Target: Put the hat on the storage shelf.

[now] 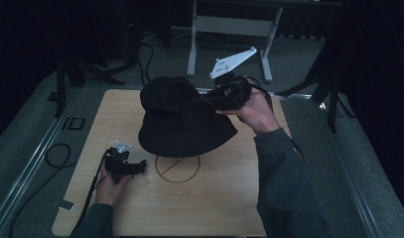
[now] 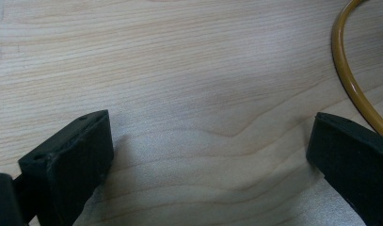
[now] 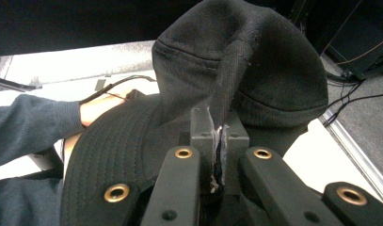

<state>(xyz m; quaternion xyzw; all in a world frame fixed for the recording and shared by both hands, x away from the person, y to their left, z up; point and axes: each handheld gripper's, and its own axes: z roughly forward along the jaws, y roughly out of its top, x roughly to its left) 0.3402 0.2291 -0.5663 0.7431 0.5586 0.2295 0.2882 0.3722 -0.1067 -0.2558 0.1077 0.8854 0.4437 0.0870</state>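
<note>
Pinching a fold of the black bucket hat (image 3: 255, 70) between pressed-together jaws, right gripper (image 3: 218, 141) holding it lifted above the far middle of the wooden table (image 1: 214, 198). Resting low at the near left, left gripper (image 2: 210, 150) spread wide over bare wood, just beside the yellow ring mark (image 2: 349, 75).

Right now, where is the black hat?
In the high view the black hat sits mid-table, above the brown circle mark, pinched at its crown by the right claw; the left claw is nearer, lower left.
</note>
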